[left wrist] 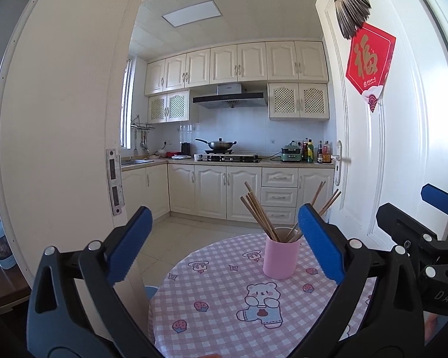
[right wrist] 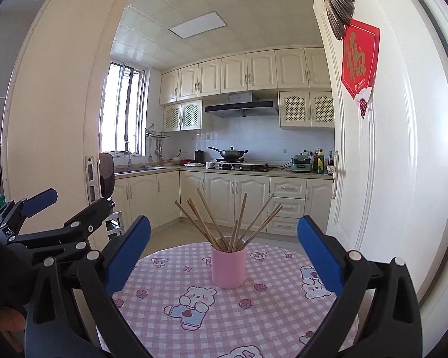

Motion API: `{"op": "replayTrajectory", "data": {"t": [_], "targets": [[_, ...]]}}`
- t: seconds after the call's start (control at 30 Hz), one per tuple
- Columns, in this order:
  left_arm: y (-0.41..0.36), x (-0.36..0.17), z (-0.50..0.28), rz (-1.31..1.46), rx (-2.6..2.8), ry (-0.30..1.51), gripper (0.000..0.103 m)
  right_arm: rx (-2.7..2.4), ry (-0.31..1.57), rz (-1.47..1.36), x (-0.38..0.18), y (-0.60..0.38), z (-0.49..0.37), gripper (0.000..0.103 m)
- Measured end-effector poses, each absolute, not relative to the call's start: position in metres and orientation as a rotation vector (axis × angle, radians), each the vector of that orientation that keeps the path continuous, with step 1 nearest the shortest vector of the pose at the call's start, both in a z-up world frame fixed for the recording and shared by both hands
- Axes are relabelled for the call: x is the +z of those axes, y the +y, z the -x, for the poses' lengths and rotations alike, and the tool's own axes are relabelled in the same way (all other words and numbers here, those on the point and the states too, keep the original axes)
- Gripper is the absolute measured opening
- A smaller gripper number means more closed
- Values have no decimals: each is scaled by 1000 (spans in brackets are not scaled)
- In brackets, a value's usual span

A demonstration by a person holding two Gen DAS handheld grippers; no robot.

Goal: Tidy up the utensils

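Observation:
A pink cup point(left wrist: 280, 256) point(right wrist: 228, 268) stands upright on a round table point(left wrist: 218, 307) point(right wrist: 254, 313) covered with a pink checked bear-print cloth. Several wooden chopsticks point(left wrist: 257, 211) point(right wrist: 206, 217) fan out of the cup. My left gripper point(left wrist: 224, 208) is held level in front of the cup, open, with nothing between its blue pads. My right gripper point(right wrist: 224, 219) is also open and empty, short of the cup. Each gripper shows in the other's view: the right gripper point(left wrist: 412, 203) at the right edge, the left gripper point(right wrist: 71, 203) at the left.
An open white door point(left wrist: 388, 149) with a red poster point(left wrist: 369, 59) stands to the right of the table. A cream door frame point(left wrist: 59, 149) rises on the left. Beyond lies a kitchen with cabinets, a stove point(right wrist: 242, 166) and a sink. A blue stool point(left wrist: 150, 292) sits by the table's left edge.

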State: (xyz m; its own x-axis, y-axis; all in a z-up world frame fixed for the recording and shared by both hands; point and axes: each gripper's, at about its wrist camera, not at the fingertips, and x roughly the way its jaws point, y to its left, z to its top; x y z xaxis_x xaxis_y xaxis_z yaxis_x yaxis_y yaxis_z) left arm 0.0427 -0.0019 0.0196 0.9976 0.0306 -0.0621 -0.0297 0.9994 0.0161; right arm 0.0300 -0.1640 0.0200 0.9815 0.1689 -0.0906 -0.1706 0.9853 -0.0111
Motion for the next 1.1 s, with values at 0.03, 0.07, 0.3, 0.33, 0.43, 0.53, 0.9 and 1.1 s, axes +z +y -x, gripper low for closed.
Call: {"op": "replayTrajectory", "data": {"t": [0.03, 0.07, 0.3, 0.33, 0.43, 0.53, 0.9, 1.1], "targets": [[-3, 19, -43, -18, 33, 61, 96, 167, 93, 16, 19, -164, -31, 95], [-4, 18, -45, -23, 32, 63, 96, 167, 96, 13, 19, -165, -32, 95], [-6, 13, -52, -44, 35, 74, 96, 148, 132, 0, 13, -167, -41, 95], [-8, 12, -53, -55, 45, 71, 96, 146, 139, -7, 12, -167, -43, 95], [-11, 9, -58, -58, 55, 65, 96, 142, 174, -43, 8, -171, -51, 95], [-10, 7, -66, -43, 40, 83, 96, 120, 188, -38, 5, -171, -56, 95], [-6, -1, -80, -11, 9, 109, 96, 96, 197, 4, 4, -166, -63, 95], [-1, 1, -79, -2, 18, 105, 96, 118, 189, 5, 6, -163, -62, 95]]}}
